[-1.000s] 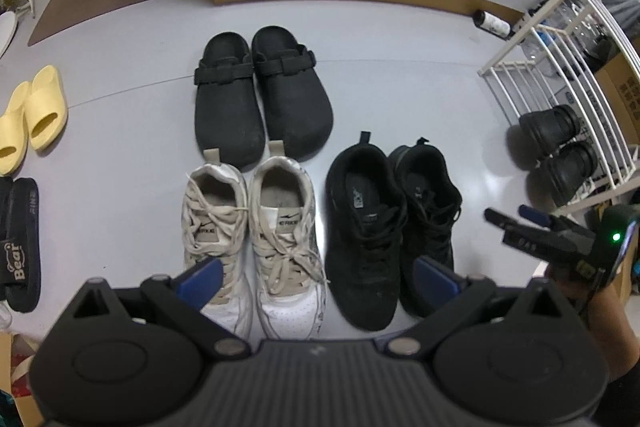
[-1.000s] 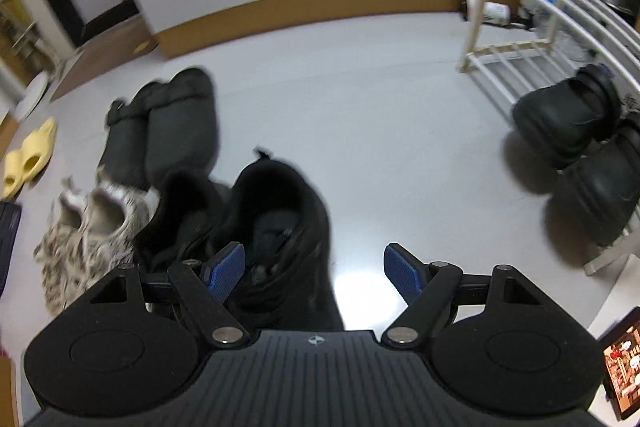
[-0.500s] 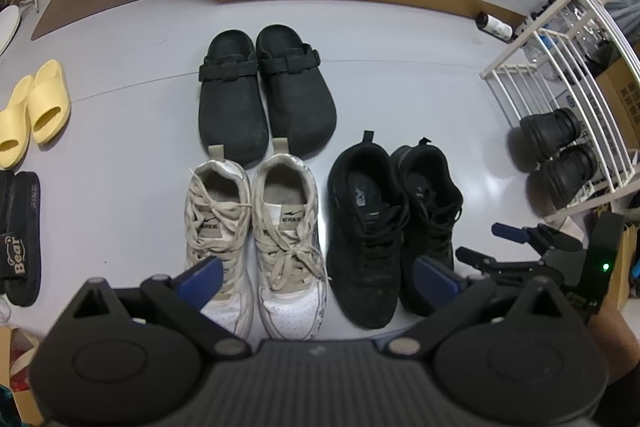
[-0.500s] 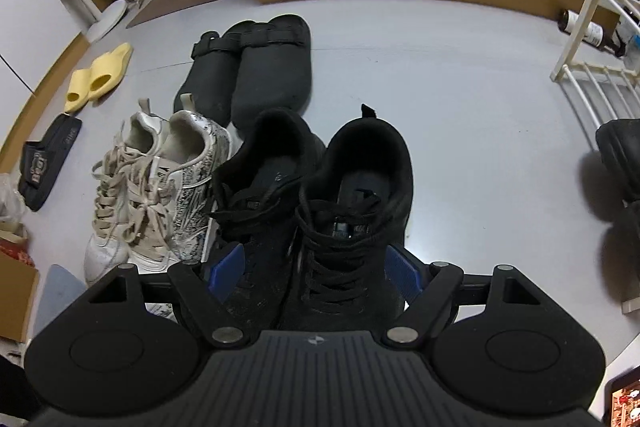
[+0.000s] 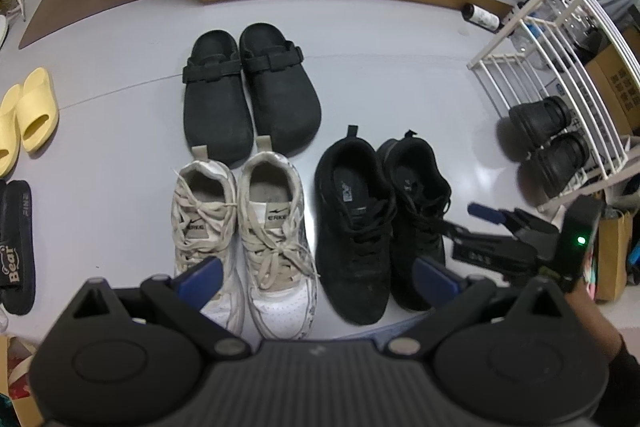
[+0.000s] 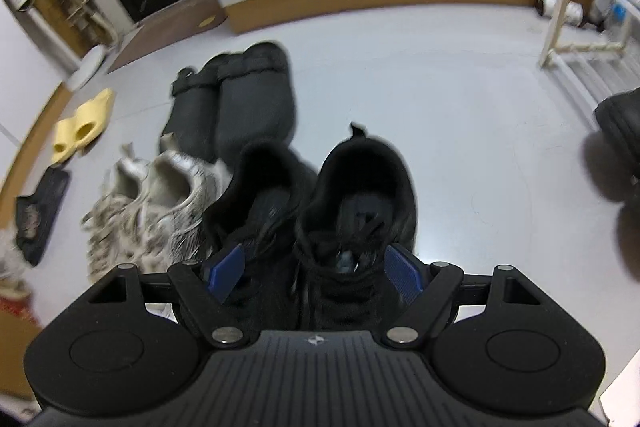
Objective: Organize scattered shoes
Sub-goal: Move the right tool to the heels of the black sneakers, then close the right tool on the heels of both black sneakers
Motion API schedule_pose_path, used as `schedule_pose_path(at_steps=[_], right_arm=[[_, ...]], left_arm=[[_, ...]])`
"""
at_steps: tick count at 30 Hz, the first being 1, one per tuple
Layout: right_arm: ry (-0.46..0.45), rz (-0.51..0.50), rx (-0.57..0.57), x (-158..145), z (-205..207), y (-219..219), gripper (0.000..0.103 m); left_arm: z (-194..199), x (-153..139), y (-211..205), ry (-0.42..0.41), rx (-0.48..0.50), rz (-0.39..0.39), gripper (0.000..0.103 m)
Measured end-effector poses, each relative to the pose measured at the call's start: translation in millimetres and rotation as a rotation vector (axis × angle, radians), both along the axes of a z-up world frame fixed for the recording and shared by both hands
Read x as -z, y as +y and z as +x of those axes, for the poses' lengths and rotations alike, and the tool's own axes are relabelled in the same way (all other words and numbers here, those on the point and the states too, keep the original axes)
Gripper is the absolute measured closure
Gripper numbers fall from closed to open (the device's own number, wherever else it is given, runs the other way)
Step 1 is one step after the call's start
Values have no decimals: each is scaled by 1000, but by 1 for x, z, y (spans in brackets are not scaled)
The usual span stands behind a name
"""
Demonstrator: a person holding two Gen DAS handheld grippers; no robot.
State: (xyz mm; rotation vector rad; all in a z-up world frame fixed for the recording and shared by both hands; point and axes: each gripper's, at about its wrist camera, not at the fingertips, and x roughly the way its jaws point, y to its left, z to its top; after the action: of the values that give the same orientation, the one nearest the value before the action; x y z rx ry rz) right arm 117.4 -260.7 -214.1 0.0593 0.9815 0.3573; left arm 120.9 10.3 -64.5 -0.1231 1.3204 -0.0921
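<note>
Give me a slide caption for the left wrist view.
Open left gripper above white sneakers, black sneakers and black clogs, paired on the floor.

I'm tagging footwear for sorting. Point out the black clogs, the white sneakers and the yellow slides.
black clogs (image 5: 216,111), left wrist view, left clog's toe.
white sneakers (image 5: 276,219), left wrist view, right sneaker's tongue.
yellow slides (image 5: 38,107), left wrist view, strap.

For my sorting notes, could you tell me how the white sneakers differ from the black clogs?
The white sneakers are pale and laced; the black clogs are dark, with a strap instead of laces. The sneakers have closed heels with pull tabs; the clogs are open at the heel. The sneakers sit nearer the camera, the clogs beyond them. Both pairs stand side by side on the floor, toes toward the camera.
</note>
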Motion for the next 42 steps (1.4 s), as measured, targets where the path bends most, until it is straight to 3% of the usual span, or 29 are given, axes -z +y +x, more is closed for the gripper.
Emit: schedule_pose_path(at_steps=[8, 14, 27, 35, 42], right_arm=[[-48, -21, 9, 7, 0, 24, 22], [-47, -16, 0, 24, -2, 38, 22], [-91, -65, 80, 46, 33, 63, 33], [1, -86, 88, 71, 34, 64, 46], [5, -102, 97, 73, 24, 62, 48]], left_arm=[[0, -2, 6, -15, -26, 19, 1], [-1, -6, -3, -30, 27, 22, 1], [0, -14, 6, -41, -11, -58, 1], [2, -20, 14, -59, -48, -77, 1], [3, -24, 16, -74, -57, -85, 1]])
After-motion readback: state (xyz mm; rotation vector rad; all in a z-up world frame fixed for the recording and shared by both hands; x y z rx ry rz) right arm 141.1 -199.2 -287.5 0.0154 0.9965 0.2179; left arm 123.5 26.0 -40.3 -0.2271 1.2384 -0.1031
